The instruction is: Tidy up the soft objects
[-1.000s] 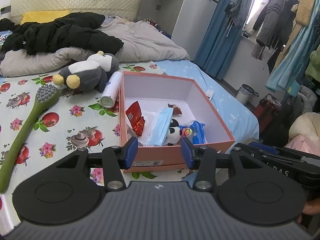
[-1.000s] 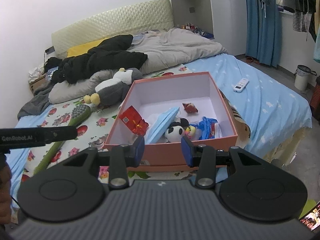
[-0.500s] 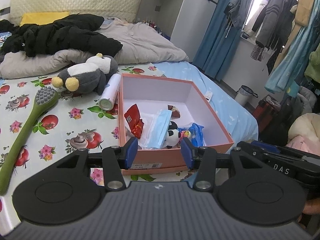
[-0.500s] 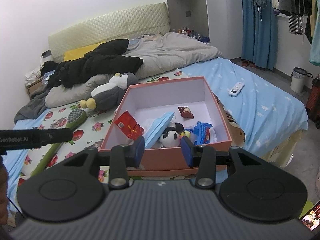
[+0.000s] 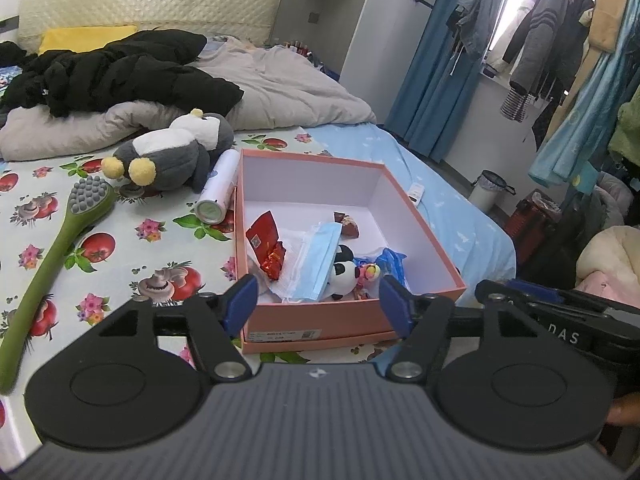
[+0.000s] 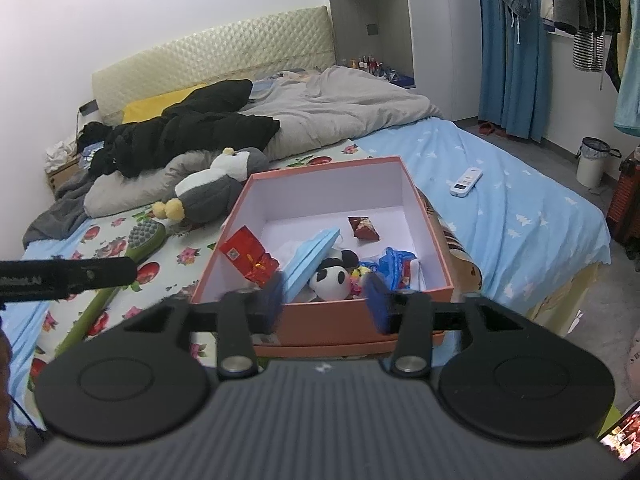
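Both grippers, left (image 5: 316, 304) and right (image 6: 326, 296), have just been opening; they hang wide and empty near the box (image 5: 420, 216). The penguin (image 5: 176, 156) lies far left of it.

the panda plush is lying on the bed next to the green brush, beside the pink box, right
Not quite. The panda plush lies inside the pink box, beside the blue face mask, as the right wrist view shows. The green brush does lie on the bed beside the box.
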A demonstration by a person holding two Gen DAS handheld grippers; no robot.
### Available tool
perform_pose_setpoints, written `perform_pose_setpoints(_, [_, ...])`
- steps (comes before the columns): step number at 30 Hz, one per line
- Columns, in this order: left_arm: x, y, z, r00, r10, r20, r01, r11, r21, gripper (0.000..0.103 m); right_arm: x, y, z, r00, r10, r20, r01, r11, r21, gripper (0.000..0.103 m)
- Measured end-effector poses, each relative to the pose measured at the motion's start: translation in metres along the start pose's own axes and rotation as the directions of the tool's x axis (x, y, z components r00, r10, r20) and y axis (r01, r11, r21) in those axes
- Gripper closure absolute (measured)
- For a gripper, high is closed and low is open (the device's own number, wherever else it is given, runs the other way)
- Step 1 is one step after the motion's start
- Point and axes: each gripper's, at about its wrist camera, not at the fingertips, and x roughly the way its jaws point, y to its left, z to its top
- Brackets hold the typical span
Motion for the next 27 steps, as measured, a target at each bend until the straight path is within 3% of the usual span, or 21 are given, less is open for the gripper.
perform_pose_setpoints(1, [0.0006,0.0001,0.0005,1.0,0.001,-0.002,-0.001,1.0,0.001,0.019,0.0009,-0.0005,0.0004,1.0,-0.003,0.004,0.003,1.0,0.004,0.014])
perform_pose_setpoints(2, [0.0011,0.0003,0.001,1.0,0.002,-0.001,-0.002,1.0,0.001,0.011,0.0014,-0.0017,0.0001,1.0,-0.004,0.007,0.004,1.0,0.008,0.008])
perform_pose_setpoints(4, [0.0009,0.0012,0.0018,1.0,0.014,0.011,-0.014,1.0,-0.007,0.004,0.0034,-0.0038,-0.0004,1.0,0.0,-0.001,0.0,1.0,0.022,0.008])
perform_pose_setpoints(9, [0.0022,0.0028,0.0026,0.998,0.05,0.025,-0.05,0.999,-0.004,0.0,0.0062,-0.0045,-0.0018,1.0,-0.01,-0.002,0.01,1.0,0.017,0.008])
perform_pose_setpoints(27, [0.0075,0.0043,0.0016,0.998,0.053,-0.024,-0.053,0.999,-0.001,0.0,0.0028,0.0005,-0.0023,1.0,-0.009,0.016,0.009,1.0,-0.005,0.008])
